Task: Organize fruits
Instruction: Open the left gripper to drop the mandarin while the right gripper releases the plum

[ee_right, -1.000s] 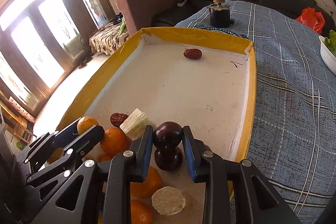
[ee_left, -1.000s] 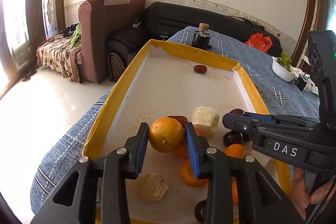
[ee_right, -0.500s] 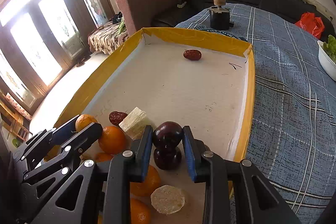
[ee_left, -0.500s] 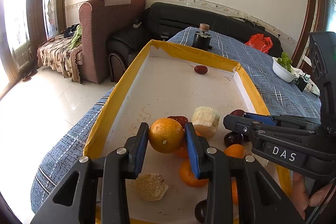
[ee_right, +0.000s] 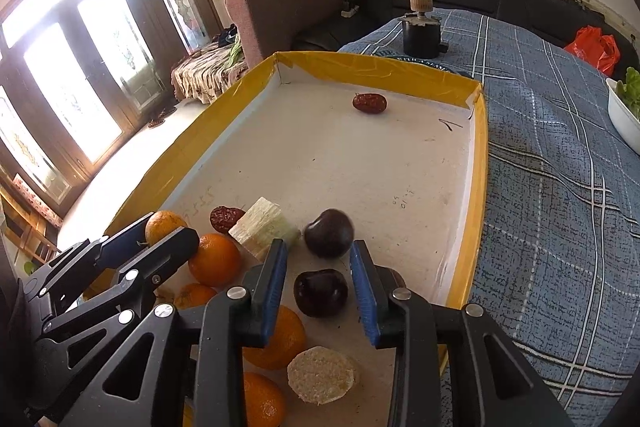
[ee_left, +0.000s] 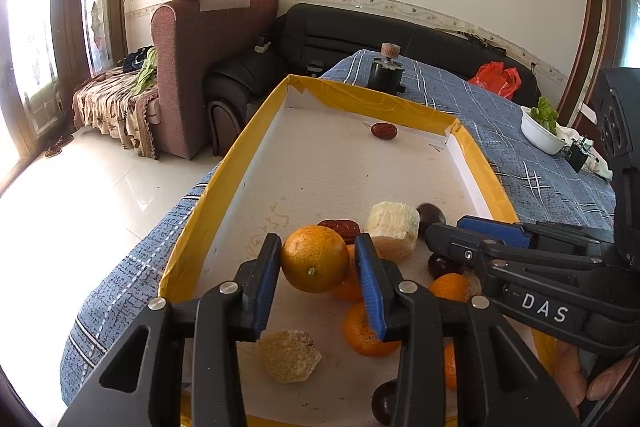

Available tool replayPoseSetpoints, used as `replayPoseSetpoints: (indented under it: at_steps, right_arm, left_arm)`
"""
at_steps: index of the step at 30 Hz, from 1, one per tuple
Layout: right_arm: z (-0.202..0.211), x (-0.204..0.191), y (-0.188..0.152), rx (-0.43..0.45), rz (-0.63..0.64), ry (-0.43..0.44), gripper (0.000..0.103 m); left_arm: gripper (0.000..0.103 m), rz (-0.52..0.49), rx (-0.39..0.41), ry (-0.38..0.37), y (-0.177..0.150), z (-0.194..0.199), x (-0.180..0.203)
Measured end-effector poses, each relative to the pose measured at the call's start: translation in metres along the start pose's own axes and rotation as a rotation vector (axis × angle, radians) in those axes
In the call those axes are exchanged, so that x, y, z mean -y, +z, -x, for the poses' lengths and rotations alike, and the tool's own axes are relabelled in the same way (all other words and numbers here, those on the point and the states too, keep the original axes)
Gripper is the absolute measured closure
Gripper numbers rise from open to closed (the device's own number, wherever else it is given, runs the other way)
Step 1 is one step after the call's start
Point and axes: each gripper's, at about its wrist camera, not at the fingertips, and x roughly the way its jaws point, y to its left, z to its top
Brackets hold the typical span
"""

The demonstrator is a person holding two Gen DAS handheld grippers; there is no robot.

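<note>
Tool-wise, both of mine are letting go right now: the left tool (ee_left: 316, 277) has its jaws opening around the orange (ee_left: 314, 258), which sits between the blue pads but already looks loose on the right side, and the right tool (ee_right: 319, 277) is opening too, with the dark plum (ee_right: 329, 233) blurred just past its tips, so I reckon it's dropping free rather than being held. Both point down into the near end of the tray (ee_left: 224, 183), which makes sense, since that's where the pile is. A second plum (ee_right: 320, 292) lies under the right tool, with more oranges (ee_right: 214, 259), a round pale slice (ee_right: 322, 374) and a pale chunk (ee_right: 265, 227) crowded close. Next to that chunk there's a red date (ee_right: 226, 218). Further out the white floor of the tray is bare except for one lone date (ee_right: 369, 103) near the far wall, probably the start of a sorted spot. Everything sits on the blue plaid bench (ee_right: 552, 163), with a black jar (ee_right: 421, 31) beyond the tray and a white bowl of greens (ee_left: 541, 131) off to the right.
</note>
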Motion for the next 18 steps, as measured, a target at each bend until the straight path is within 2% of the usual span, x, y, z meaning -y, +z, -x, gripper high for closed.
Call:
replayPoseSetpoints:
  at_steps: [3,18]
  right_arm:
    - [0.003,0.000,-0.001,0.015,0.004,0.007,0.057]
    - [0.011,0.002,-0.005,0.040,0.011,-0.006,0.049]
  left_arm:
    - [0.059,-0.003,0.002,0.007,-0.001,0.004,-0.003]
    - [0.048,-0.006,-0.009,0.029,-0.004,0.005,-0.006]
